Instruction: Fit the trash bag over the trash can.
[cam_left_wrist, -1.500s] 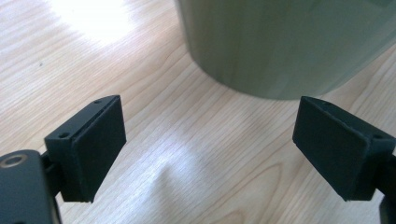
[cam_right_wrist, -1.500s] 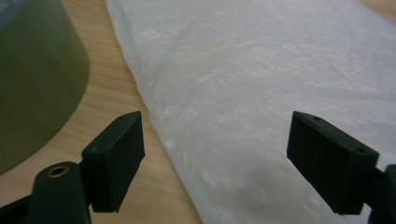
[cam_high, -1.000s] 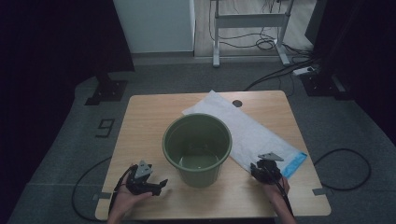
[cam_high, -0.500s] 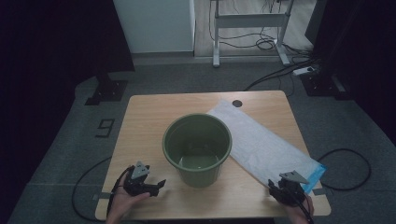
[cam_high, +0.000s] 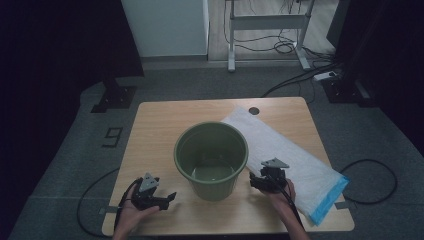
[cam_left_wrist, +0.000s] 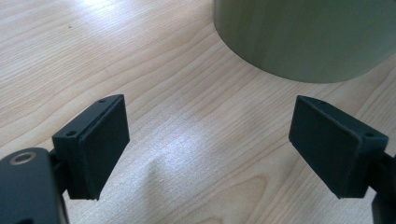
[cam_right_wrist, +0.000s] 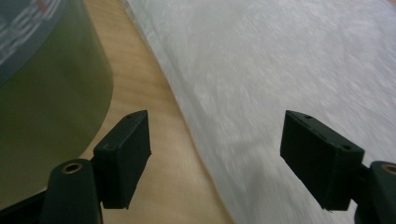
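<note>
- The left gripper (cam_high: 167, 196) rests near the front left corner of the table (cam_high: 165, 117), held in a hand (cam_high: 131, 214) that comes in over the front edge; its cable trails off the left side
- Its jaws stand wide apart with nothing between them, only bare wood grain showing in the gap in the left gripper view (cam_left_wrist: 208, 154), and they point towards the foot of the green bucket (cam_left_wrist: 303, 37) just ahead
- The right gripper (cam_high: 261, 181) sits near the front edge, right of the middle, just beside the bucket's right flank, with a grey three-cornered plate on top
- Its jaws have just been opening and now stand spread wide, gripping nothing; in the right gripper view (cam_right_wrist: 215, 154) the near long edge of the white bag (cam_right_wrist: 289, 79) runs through the gap between them, clear of both pads
- The green bucket (cam_high: 211, 160) stands upright in the middle of the table, a little towards the front edge, its mouth open and its inside bare apart from a pale patch on the bottom
- The white bag (cam_high: 295, 160) lies flat on the right half, running slantwise from near a round hole at the back edge to the front right corner, where its blue end hangs slightly over the edge
- Its long left edge passes just behind and beside the bucket, which hides whether the two touch
</note>
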